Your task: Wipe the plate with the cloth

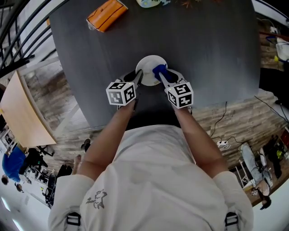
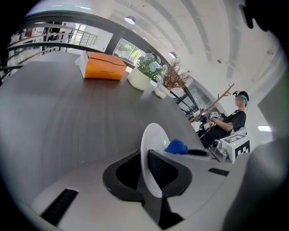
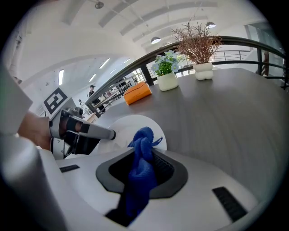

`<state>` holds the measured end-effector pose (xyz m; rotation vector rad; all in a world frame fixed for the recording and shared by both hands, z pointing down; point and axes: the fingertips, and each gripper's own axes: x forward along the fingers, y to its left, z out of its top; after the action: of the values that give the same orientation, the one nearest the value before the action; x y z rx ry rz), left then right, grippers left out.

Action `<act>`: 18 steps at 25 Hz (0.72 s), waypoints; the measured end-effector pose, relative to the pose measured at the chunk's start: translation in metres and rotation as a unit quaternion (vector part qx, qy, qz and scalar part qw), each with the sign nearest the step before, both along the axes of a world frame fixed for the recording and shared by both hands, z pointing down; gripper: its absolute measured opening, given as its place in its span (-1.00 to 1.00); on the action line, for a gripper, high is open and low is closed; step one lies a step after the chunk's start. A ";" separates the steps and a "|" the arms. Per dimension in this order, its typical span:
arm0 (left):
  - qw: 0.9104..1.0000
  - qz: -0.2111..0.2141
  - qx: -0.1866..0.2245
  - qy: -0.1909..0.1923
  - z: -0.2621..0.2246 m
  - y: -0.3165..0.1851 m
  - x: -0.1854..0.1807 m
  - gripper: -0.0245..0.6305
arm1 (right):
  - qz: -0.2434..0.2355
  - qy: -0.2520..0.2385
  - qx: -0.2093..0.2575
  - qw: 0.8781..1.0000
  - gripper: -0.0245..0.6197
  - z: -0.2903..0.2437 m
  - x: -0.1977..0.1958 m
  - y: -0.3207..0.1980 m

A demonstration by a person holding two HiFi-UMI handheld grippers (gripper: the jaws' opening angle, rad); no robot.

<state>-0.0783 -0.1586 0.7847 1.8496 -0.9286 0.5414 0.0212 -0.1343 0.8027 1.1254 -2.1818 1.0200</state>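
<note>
Nearest you are your own forearms [image 1: 113,135], reaching from a white shirt out over a dark grey table [image 1: 212,40]. Your left gripper [image 1: 137,77] has its jaws closed on the rim of the white plate [image 2: 151,149]; its own view shows the plate almost edge-on, standing up between the two black pads. Your right gripper [image 1: 163,76] pinches the blue cloth [image 3: 142,155], which is bunched into a thick fold that runs down between its jaws. The free top of the fold lies against the face of the plate. The two grippers sit close together, one on each side of the plate, near the table edge closest to you, and both angle downward.

Farther across the table, well apart from the plate, lies an orange box [image 1: 107,13]. Beyond it, at the far edge, stand a white pot of flowers [image 3: 167,80] and a small white vase of dry twigs [image 3: 202,71]. A dark railing [image 3: 253,43] curves behind them. In the distance a person in dark clothes [image 2: 232,122] sits at another table.
</note>
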 end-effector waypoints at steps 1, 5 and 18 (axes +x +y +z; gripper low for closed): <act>1.000 -0.008 -0.004 0.014 -0.002 0.001 0.003 -0.78 | 0.001 0.003 -0.003 1.000 -0.70 0.000 0.003 0.002; 0.994 -0.054 -0.034 0.090 -0.011 0.008 0.019 -0.87 | 0.014 0.013 -0.007 1.000 -0.70 -0.002 0.021 0.008; 0.988 0.029 0.020 0.150 -0.099 0.047 0.086 -0.85 | 0.022 -0.002 0.106 0.994 -0.70 -0.110 0.050 -0.018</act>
<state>0.0079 -0.1111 0.6860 1.9335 -0.6894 0.2687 0.0713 -0.1522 0.6929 1.2709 -2.3206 0.8234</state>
